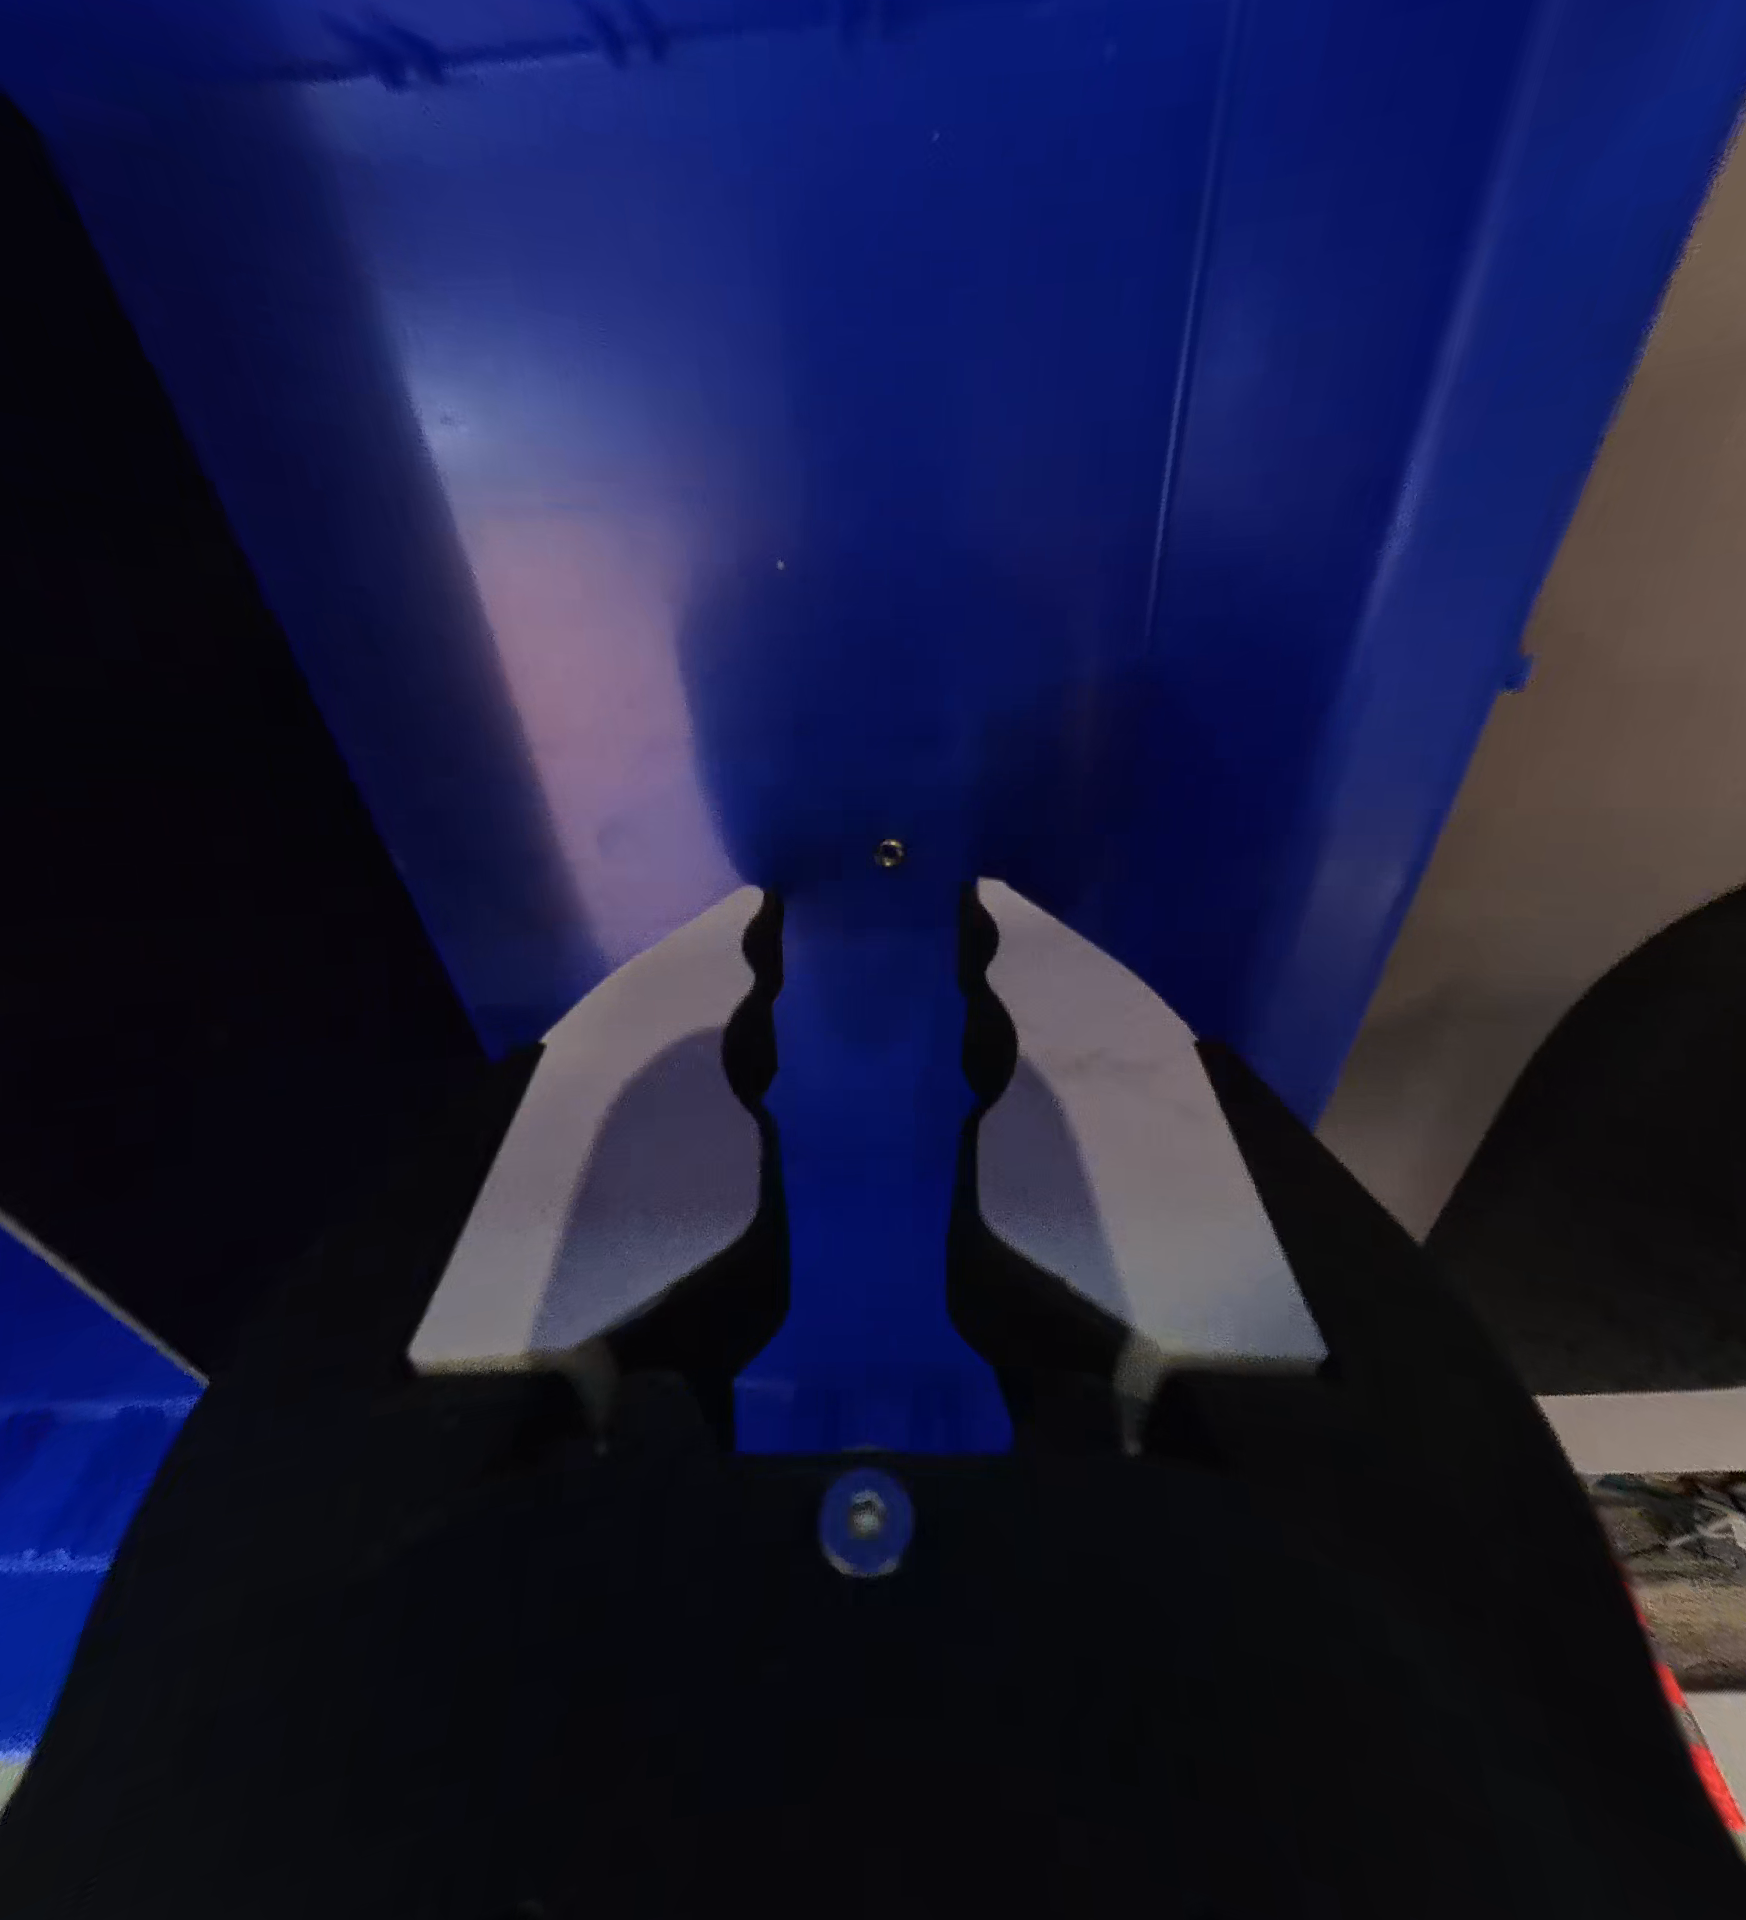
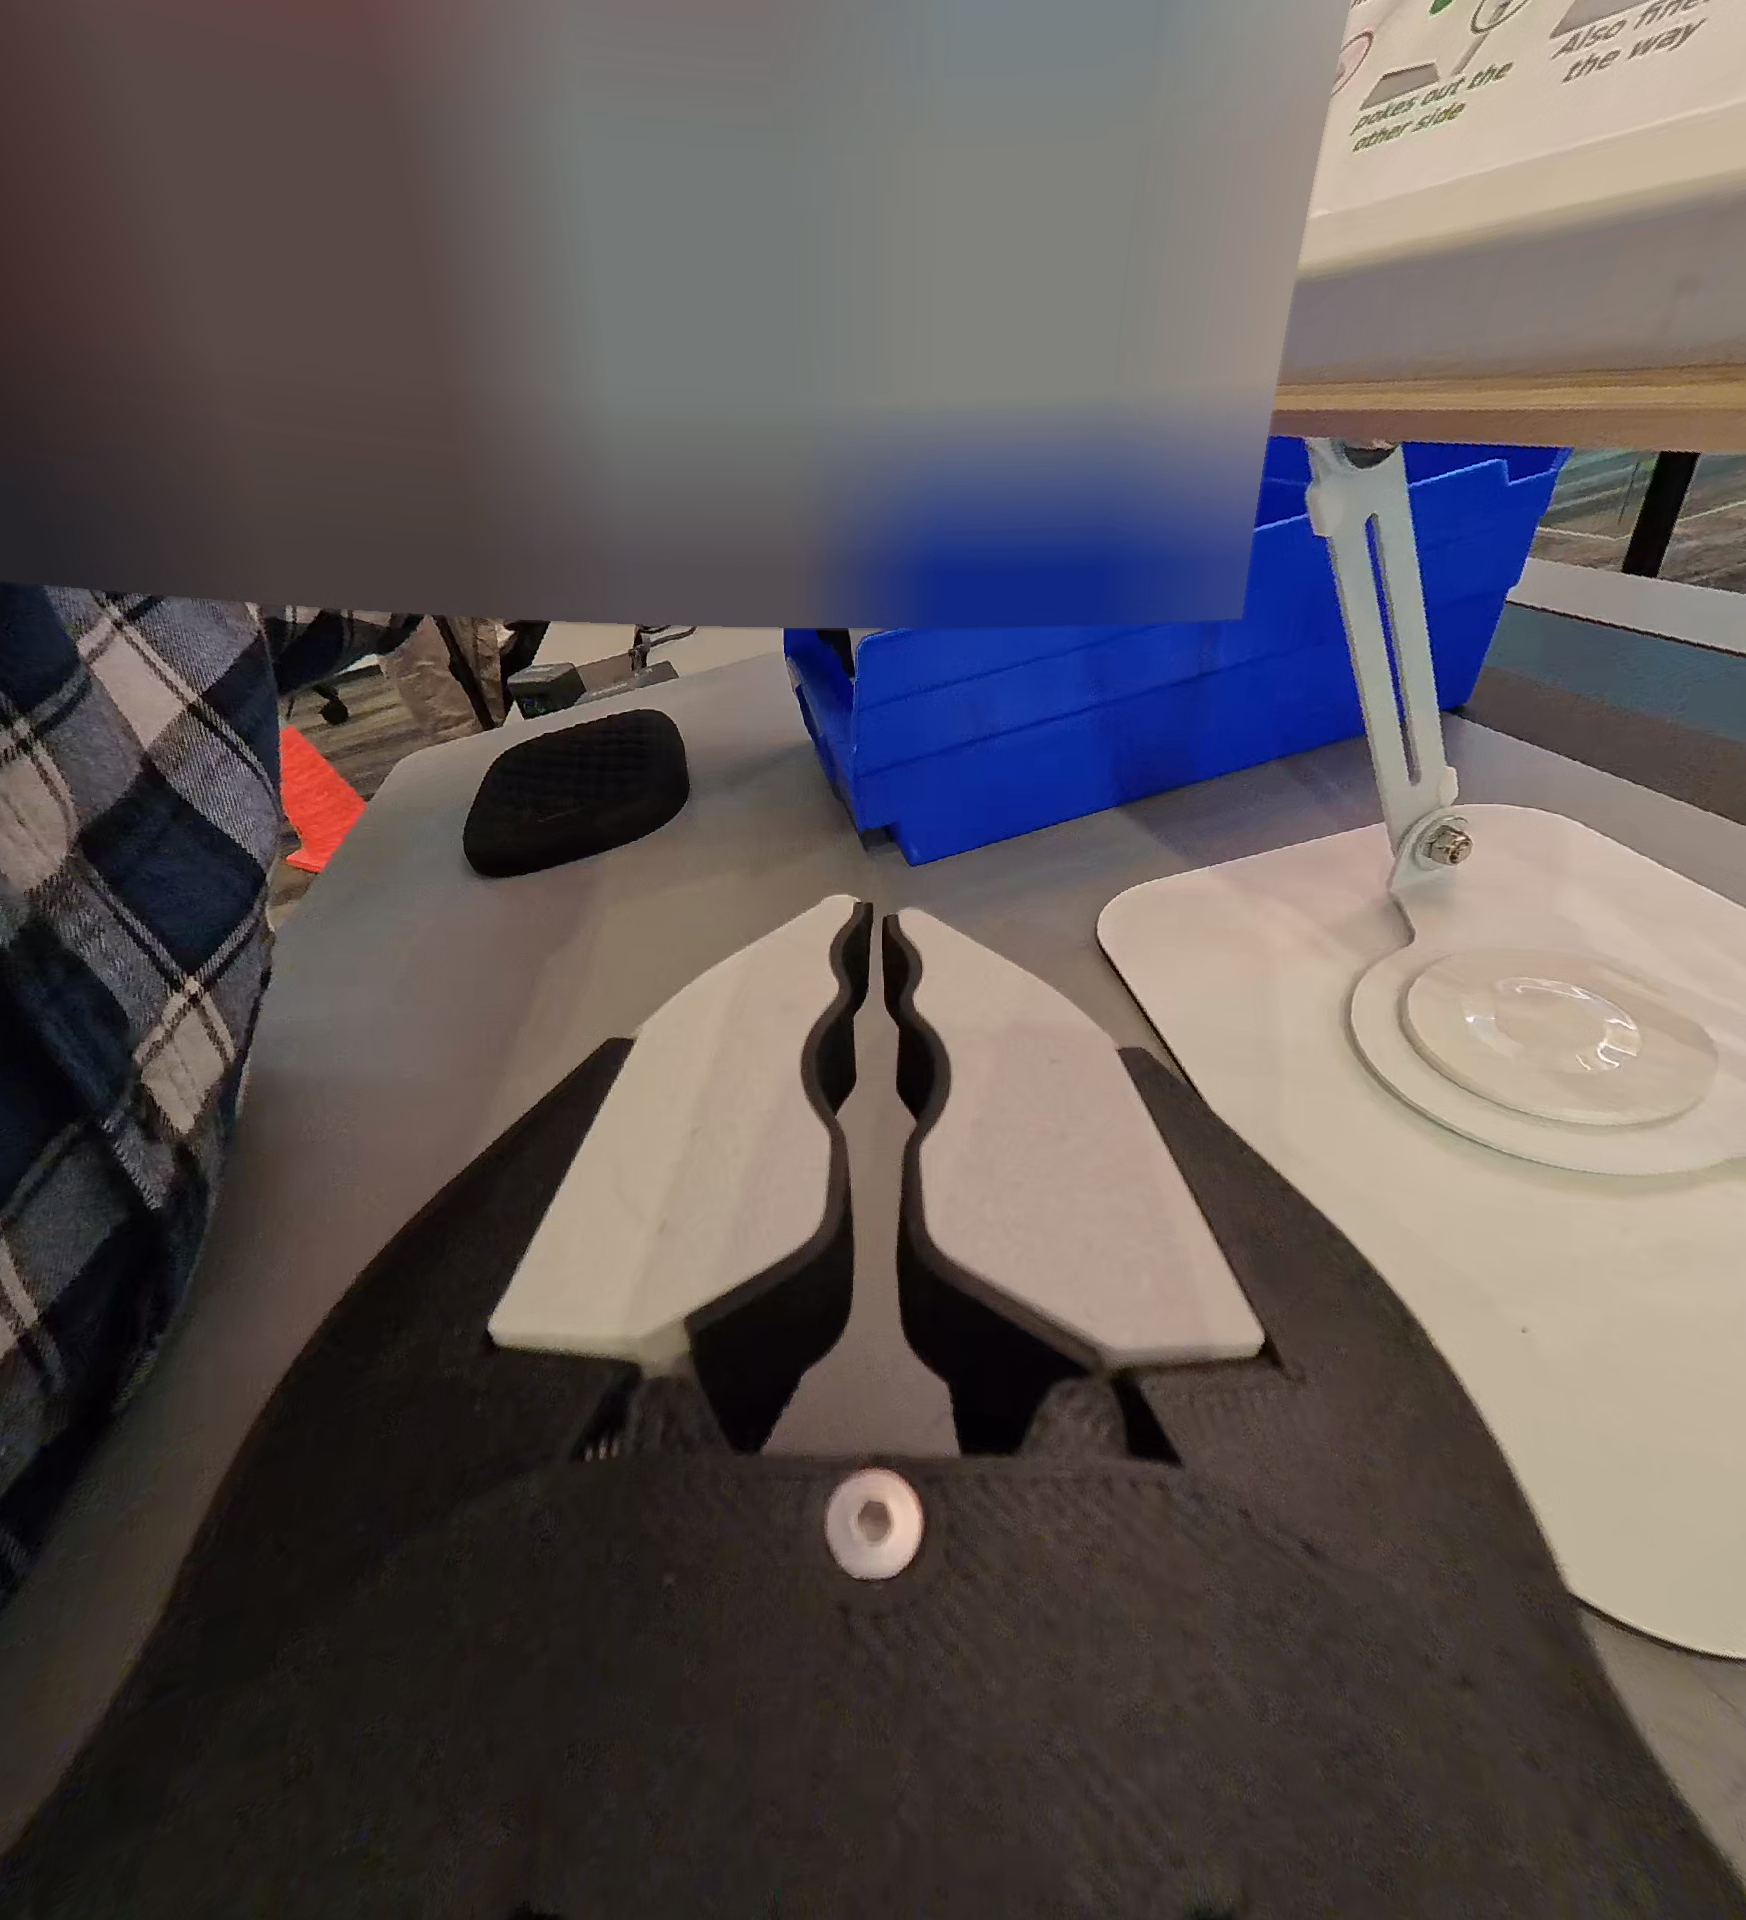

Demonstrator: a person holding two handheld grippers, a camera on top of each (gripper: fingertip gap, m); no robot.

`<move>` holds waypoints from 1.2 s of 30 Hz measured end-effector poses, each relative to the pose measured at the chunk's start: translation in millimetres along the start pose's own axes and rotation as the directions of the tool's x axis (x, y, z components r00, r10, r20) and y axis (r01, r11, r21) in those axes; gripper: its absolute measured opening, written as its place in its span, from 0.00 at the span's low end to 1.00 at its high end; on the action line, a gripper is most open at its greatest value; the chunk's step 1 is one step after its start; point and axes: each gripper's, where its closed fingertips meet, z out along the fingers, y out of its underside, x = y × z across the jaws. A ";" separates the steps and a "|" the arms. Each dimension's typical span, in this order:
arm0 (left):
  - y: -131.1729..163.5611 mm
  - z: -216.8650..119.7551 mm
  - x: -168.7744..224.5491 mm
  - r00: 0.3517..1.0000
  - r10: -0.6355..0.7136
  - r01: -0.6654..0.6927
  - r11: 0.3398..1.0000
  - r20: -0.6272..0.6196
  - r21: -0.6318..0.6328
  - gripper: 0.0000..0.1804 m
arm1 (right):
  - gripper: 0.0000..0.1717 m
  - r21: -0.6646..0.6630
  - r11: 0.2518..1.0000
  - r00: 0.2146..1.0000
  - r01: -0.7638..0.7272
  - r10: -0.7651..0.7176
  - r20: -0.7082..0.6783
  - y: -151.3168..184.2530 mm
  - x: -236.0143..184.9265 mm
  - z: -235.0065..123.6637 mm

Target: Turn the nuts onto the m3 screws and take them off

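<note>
the grey counter carried a blue plastic bin, a white flat stand base and a black mesh oval pad. the left hand-held gripper reached into the bin, fingers apart around a small brass nut, not pressing it. the right hand-held gripper hovered closed, holding nothing.

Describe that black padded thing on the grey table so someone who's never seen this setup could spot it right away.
Start at the grey table and find the blue plastic bin at its far side. Just left of the bin, apart from it and near the table's rounded far-left corner, lies the black pad. It is the only dark, soft-looking item there: a rounded, cushion-like rectangle with a quilted diamond texture, unlike the white base plate on the right.
</note>
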 end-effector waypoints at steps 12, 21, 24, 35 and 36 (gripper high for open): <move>-5.3 1.2 0.2 0.999 -0.038 0.038 0.999 -0.034 0.005 0.11 | 0.01 -0.004 1.000 1.000 0.002 -0.002 0.002 0.3 -0.5 0.3; -14.0 1.9 0.7 1.000 -0.021 0.022 0.999 -0.021 0.043 0.05 | 0.01 -0.009 1.000 1.000 0.006 -0.006 0.003 1.1 -1.0 1.0; -14.3 1.9 -0.4 1.000 -0.024 0.025 0.999 -0.019 0.046 0.06 | 0.01 -0.011 1.000 1.000 0.007 -0.007 0.003 1.4 -1.1 1.2; -14.6 2.3 -1.7 1.000 -0.020 0.020 0.999 0.000 0.040 0.03 | 0.01 -0.016 1.000 1.000 0.010 -0.010 0.004 2.1 -1.6 1.7; -14.6 2.4 -1.7 1.000 -0.023 0.023 0.999 0.000 0.041 0.03 | 0.01 -0.015 1.000 1.000 0.009 -0.009 0.004 2.0 -1.5 1.7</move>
